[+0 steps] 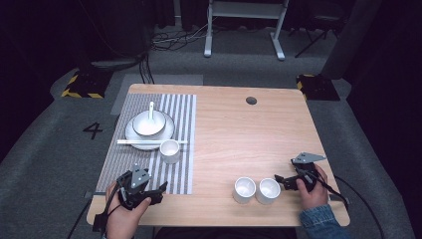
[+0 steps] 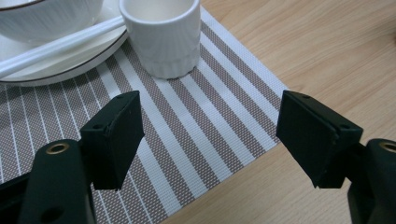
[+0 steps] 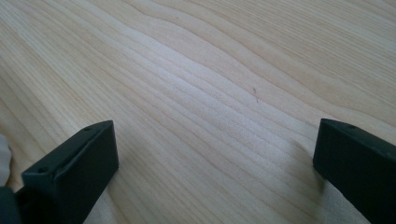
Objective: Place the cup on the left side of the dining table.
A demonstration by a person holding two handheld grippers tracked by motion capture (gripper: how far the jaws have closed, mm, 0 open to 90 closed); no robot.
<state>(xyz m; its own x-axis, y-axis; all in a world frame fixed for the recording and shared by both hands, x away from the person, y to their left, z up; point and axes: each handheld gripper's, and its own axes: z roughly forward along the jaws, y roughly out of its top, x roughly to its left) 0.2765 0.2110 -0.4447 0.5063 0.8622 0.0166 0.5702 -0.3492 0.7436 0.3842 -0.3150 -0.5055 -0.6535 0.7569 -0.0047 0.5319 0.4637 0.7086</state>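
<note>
At the near edge of the pale wood-grain worktop [image 1: 229, 134] we see our left gripper [image 1: 155, 193], fingers [image 2: 116, 135] parted and empty over the woven striped placemat [image 1: 127, 159]. Right gripper [image 1: 280, 180], equally spread, holds nothing beside two smooth white cups [image 1: 256, 190]. Farther left, a ribbed cup [image 1: 169, 151], chopsticks [image 1: 149, 142], bowl [image 1: 148, 123]. Beyond lies grey carpet [image 1: 50, 144].

Overhead table [image 1: 239, 134] view; two close jaw-level views.
</note>
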